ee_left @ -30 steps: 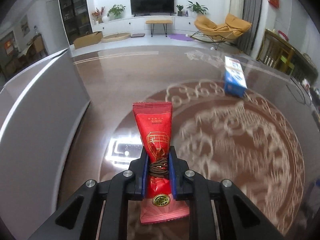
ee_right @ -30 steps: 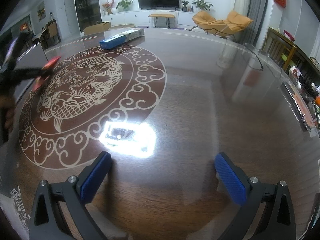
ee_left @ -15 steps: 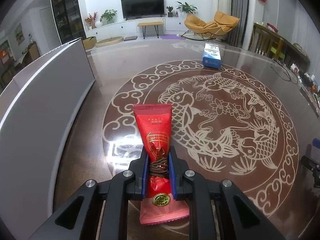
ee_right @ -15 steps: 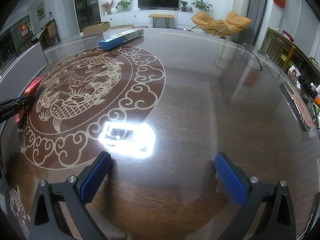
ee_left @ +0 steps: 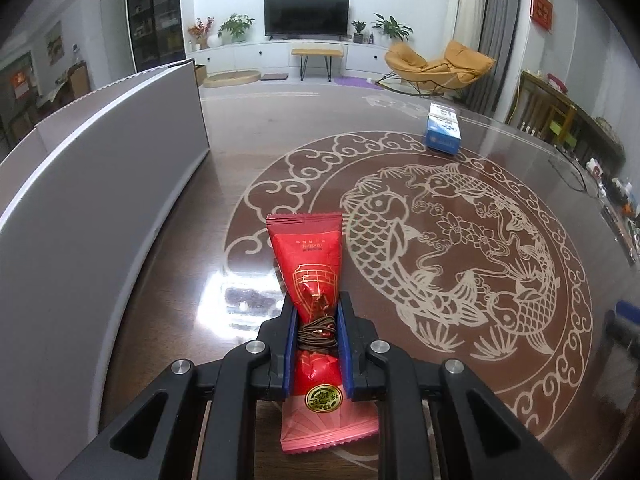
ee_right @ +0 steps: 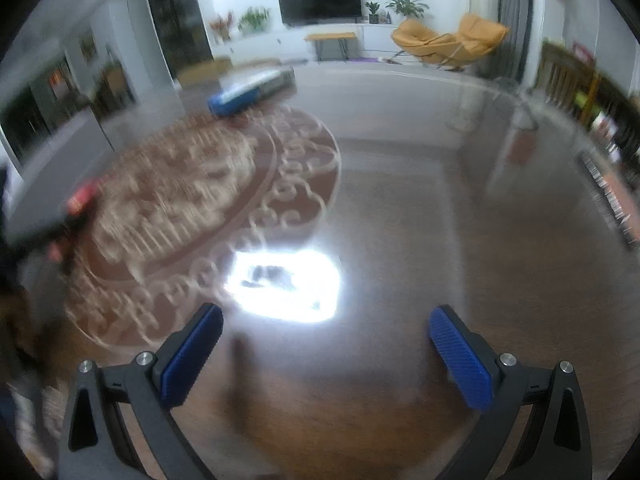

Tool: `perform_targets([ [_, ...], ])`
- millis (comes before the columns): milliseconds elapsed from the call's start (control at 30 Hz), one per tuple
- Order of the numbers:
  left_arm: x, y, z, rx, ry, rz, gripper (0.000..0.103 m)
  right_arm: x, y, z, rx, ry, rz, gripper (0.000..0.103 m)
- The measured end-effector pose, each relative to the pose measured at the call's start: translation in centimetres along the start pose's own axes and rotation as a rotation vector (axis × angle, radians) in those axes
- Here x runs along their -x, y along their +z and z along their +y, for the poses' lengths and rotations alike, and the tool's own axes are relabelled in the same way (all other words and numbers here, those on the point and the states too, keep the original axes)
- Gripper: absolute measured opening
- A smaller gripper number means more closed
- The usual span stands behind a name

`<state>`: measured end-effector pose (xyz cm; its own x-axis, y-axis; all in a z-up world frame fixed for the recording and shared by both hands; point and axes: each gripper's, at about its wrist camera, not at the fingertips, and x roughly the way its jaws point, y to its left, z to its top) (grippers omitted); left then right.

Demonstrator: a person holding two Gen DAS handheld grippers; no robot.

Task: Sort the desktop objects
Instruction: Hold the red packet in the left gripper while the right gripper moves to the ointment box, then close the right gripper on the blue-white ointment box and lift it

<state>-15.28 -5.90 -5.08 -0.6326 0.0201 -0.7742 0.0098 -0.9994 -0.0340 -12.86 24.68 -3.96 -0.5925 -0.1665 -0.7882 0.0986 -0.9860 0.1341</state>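
— Tongs on the left (ee_left: 317,322): what are we holding?

— We are pinching a red snack packet (ee_left: 308,258) at its string-tied waist, lifted over the bench (ee_left: 400,288) beside a grey box wall (ee_left: 100,184).

— And the right tongs (ee_right: 326,340)?

— We are keeping them spread wide and empty above the bench; that view is blurred. A blue carton (ee_left: 442,130) is lying at the far edge of the fish pattern.

Left gripper (ee_left: 317,322): black angular linkage arms, silver round screws, blue-edged inner fingers. Right gripper (ee_right: 326,330): matching black frame, silver screws, textured blue pads (ee_right: 460,362) with rounded tips.
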Motion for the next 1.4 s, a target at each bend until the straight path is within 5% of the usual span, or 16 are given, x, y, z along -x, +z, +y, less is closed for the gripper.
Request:
perform_targets([
  [133, -0.1, 0.0, -0.4, -0.013, 0.016, 0.001, 0.018, -1.4, 5.6, 0.0, -0.074, 0.082, -0.027, 0.103],
  [300, -0.3, 0.2, -0.7, -0.024, 0.030, 0.002, 0.018, -7.6, 15.7, 4.8, -0.116, 0.166, -0.019, 0.103],
  [433, -0.3, 0.0, -0.7, -0.029, 0.034, 0.002, 0.018, -14.2, 21.0, 9.4, -0.103, 0.099, 0.072, 0.103],
  [667, -0.3, 0.0, -0.6, -0.019, 0.021, 0.002, 0.018, -20.0, 23.7, 13.8, -0.049, -0.062, 0.151, 0.103],
  [733, -0.3, 0.0, -0.5, -0.013, 0.014, 0.001, 0.018, -20.8, 23.9, 14.6, 0.033, -0.106, 0.166, 0.103],
  [800, -0.4, 0.0, -0.6, -0.014, 0.015, 0.001, 0.018, -20.5, 23.6, 15.4, 0.104, -0.106, 0.141, 0.088],
  [833, -0.4, 0.0, -0.6, -0.016, 0.016, 0.001, 0.018, -20.2, 23.5, 15.6, 0.114, -0.100, 0.123, 0.072],
  [967, -0.5, 0.0, -0.6, -0.019, 0.019, 0.001, 0.018, -18.8, 22.3, 15.8, 0.171, -0.073, 0.092, 0.047],
  [1133, -0.6, 0.1, -0.6, -0.022, 0.022, 0.002, 0.018, -15.9, 17.8, 14.8, 0.224, -0.023, 0.052, 0.042],
  [1400, 0.6, -1.3, -0.8, -0.004, -0.029, -0.002, 0.017, -6.5, 5.5, 11.5, 0.281, 0.032, 0.028, 0.042],
])
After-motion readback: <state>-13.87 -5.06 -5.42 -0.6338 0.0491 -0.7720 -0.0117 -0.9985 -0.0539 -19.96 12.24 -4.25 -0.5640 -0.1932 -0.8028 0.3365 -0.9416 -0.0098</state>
